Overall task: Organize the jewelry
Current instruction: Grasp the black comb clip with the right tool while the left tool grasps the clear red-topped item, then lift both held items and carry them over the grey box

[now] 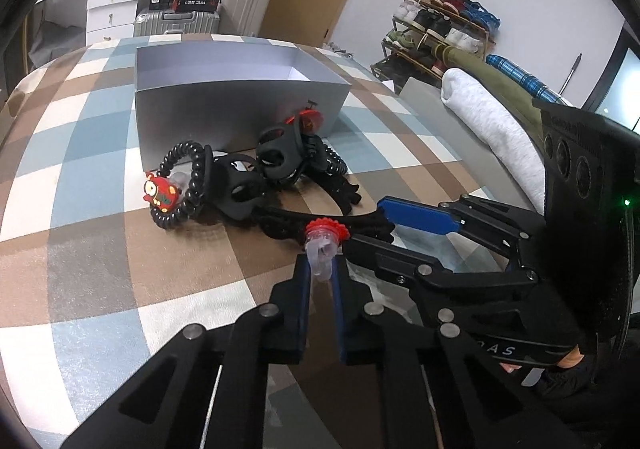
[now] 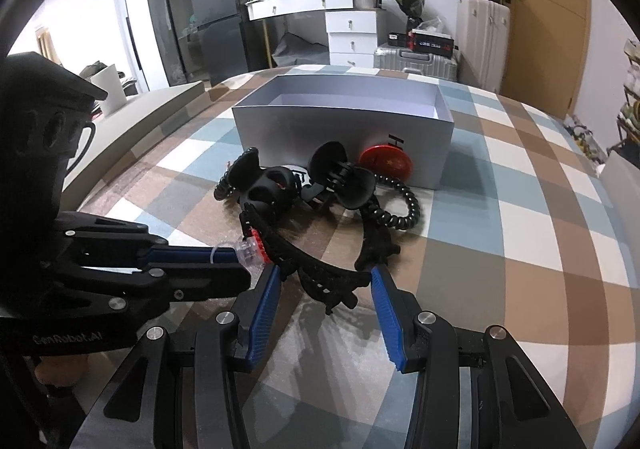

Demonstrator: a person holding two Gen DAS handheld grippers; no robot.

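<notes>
Left gripper (image 1: 320, 269): clamped on small clear plastic piece with red toothed cap (image 1: 325, 239).
Right gripper (image 2: 326, 285): jaws apart, black toothed plastic headband (image 2: 320, 269) between, unpressed.
Open grey cardboard box (image 2: 344, 129): twelve o'clock beyond the pile.

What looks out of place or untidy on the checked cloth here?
The hair accessories lie tangled in a heap in front of the grey box, none visibly inside it. The left gripper is shut on a clear clip with a red cap. Nothing looks damaged.

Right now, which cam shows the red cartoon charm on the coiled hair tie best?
Left wrist: the red cartoon charm faces the lens, unobstructed on its coiled hair tie. Right wrist shows only pile clutter; the charm isn't visible there.
</notes>
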